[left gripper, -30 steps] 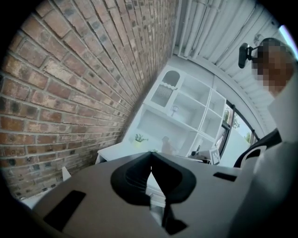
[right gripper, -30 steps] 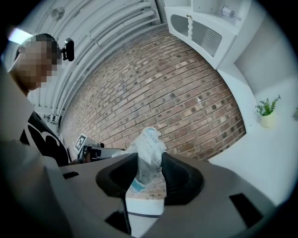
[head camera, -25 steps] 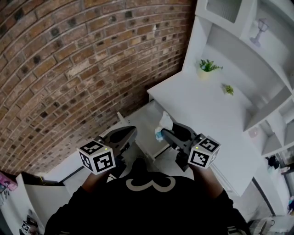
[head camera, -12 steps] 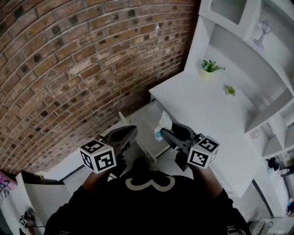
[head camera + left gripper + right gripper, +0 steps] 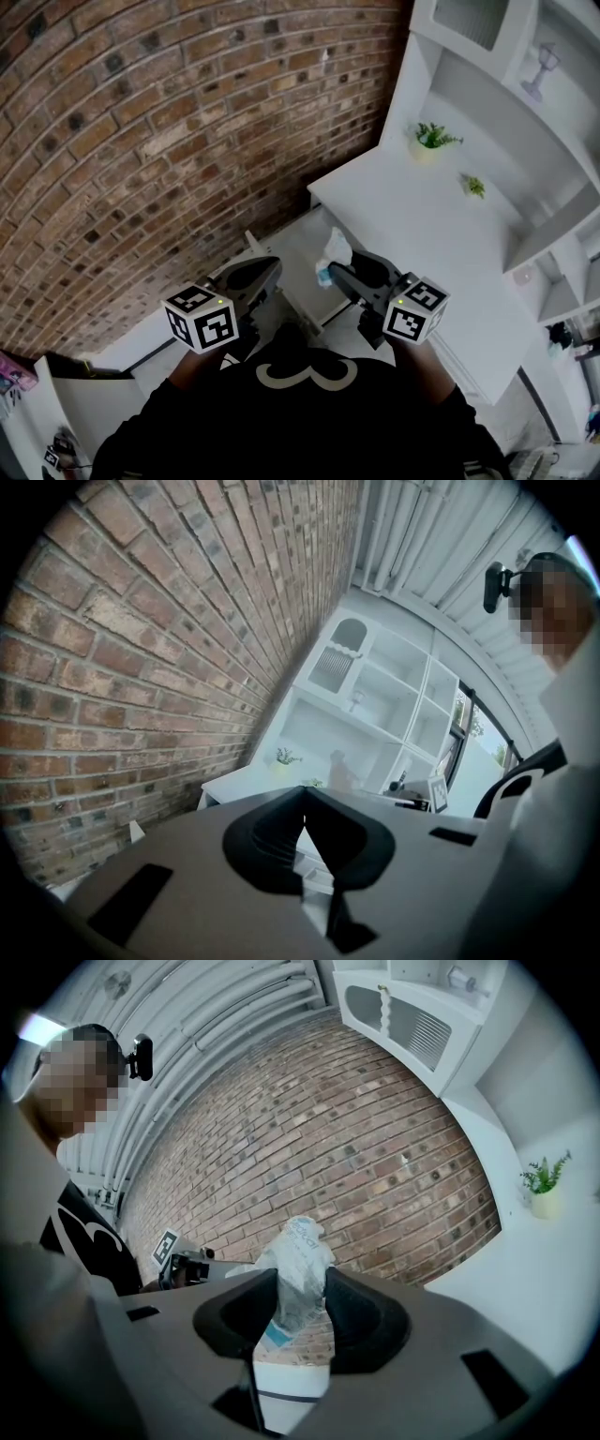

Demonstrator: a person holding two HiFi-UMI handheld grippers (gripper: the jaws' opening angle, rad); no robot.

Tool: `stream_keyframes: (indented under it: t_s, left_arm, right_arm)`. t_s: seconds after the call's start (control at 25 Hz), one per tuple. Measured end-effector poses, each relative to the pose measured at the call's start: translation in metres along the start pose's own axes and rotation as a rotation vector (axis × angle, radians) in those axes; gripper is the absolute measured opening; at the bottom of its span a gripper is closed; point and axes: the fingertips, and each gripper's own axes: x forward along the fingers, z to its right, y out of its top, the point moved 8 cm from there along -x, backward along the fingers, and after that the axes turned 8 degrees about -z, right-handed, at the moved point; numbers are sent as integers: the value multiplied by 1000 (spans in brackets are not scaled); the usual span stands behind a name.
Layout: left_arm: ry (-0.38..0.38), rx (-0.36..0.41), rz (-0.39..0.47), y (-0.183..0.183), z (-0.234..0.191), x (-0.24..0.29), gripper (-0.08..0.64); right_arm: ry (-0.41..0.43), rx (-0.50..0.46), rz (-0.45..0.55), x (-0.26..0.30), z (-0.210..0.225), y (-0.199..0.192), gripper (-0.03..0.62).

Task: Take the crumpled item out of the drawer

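The right tongs (image 5: 330,274) stand clamped on the crumpled item (image 5: 335,251), a wad of pale, translucent wrapping with blue print. In the right gripper view the two dark jaws press on the lower half of the wad (image 5: 300,1269) from either side. Its upper half sticks up past their tips, in front of the brick wall (image 5: 375,1147). A blue-printed corner hangs down between the jaws.

From the head view, the item shows just beyond the tips of the right tongs. It is held over the open white drawer (image 5: 281,251), near the corner of the white table (image 5: 422,216). Whether it touches the drawer cannot be made out from above.

The left tongs (image 5: 262,272) are held beside the right, apart from the item, over the drawer's left side. In the left gripper view their jaws meet at the tips, with nothing between them.

Both pairs of tongs point away from the person, whose black top (image 5: 300,394) fills the bottom of the head view. The marker cubes sit at the near ends.

A small potted plant (image 5: 429,141) stands at the far end of the table, against the white shelving unit (image 5: 525,112). A smaller sprig of green (image 5: 473,186) sits farther right on the tabletop.
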Motion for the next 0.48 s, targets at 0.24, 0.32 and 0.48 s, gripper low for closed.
stream_keyframes:
  t_s: [0.24, 0.32, 0.48]
  left_arm:
    - [5, -1, -1, 3, -8, 0, 2]
    - [5, -2, -1, 4, -10, 1, 3]
    - [3, -1, -2, 5, -13, 3, 3]
  right_arm:
    - [2, -4, 2, 8, 3, 3, 170]
    - [1, -6, -4, 9, 5, 3, 170]
    - [-1, -5, -17, 12, 8, 2, 170]
